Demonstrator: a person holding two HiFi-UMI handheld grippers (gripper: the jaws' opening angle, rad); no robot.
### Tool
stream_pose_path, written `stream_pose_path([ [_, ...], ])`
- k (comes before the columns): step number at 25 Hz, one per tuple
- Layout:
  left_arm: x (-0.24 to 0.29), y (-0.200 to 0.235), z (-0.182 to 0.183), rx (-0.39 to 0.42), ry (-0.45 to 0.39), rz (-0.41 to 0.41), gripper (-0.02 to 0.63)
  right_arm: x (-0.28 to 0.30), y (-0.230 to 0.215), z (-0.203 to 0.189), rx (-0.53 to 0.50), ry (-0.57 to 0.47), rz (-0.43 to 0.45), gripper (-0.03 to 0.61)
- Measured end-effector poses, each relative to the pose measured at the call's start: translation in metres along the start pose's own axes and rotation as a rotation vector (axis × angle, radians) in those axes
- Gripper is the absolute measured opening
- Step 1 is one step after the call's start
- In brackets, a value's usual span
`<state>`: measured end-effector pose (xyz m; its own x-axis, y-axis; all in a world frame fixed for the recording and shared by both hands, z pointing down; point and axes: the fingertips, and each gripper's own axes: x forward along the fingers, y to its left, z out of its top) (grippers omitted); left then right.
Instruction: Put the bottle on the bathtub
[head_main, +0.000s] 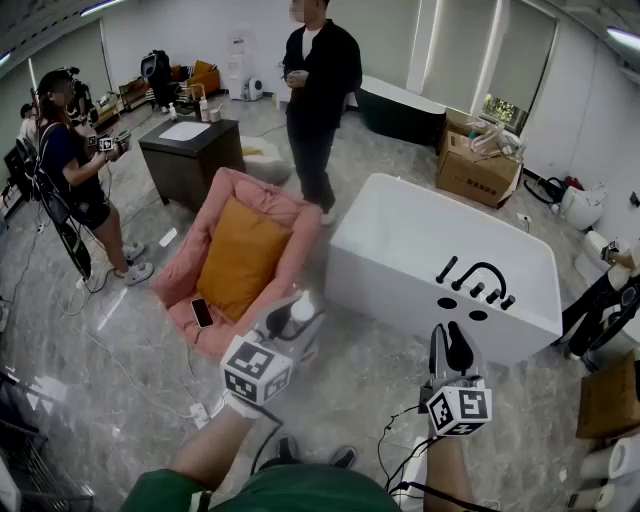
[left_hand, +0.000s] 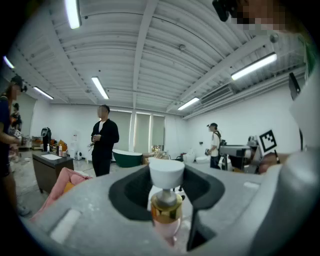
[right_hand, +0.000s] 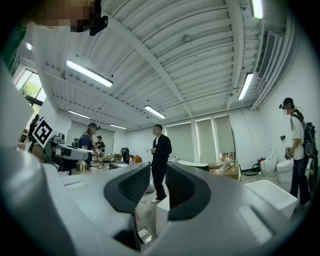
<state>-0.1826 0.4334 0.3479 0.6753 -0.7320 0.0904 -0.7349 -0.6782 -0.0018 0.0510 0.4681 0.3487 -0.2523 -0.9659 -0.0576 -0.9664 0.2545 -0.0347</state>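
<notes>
A pink bottle with a gold collar and white cap stands upright between the jaws of my left gripper, which is shut on it. In the left gripper view the bottle fills the middle, and the left gripper clamps its neck. The white bathtub with a black faucet lies ahead and to the right of the bottle. My right gripper hovers near the tub's front wall. In its own view the right gripper is open by a narrow gap with nothing in it, and the bathtub shows at the right.
A pink armchair with an orange cushion and a phone sits left of the tub. A person in black stands behind it. A dark cabinet, cardboard boxes and floor cables are around.
</notes>
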Motion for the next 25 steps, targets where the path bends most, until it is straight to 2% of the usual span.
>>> stream_pose_path([
  [6, 0.013, -0.014, 0.005, -0.001, -0.009, 0.008, 0.166, -0.003, -0.017, 0.003, 0.002, -0.006, 0.009, 0.098],
  [12, 0.043, -0.035, 0.007, 0.001, -0.006, 0.016, 0.166, -0.009, -0.054, 0.002, 0.019, -0.014, 0.005, 0.098],
  [18, 0.06, -0.049, 0.008, 0.011, -0.01, 0.058, 0.166, -0.015, -0.078, 0.003, 0.044, -0.039, 0.048, 0.098],
  [25, 0.084, -0.064, 0.013, 0.001, -0.014, 0.104, 0.166, -0.021, -0.118, -0.001, 0.051, -0.024, 0.063, 0.098],
])
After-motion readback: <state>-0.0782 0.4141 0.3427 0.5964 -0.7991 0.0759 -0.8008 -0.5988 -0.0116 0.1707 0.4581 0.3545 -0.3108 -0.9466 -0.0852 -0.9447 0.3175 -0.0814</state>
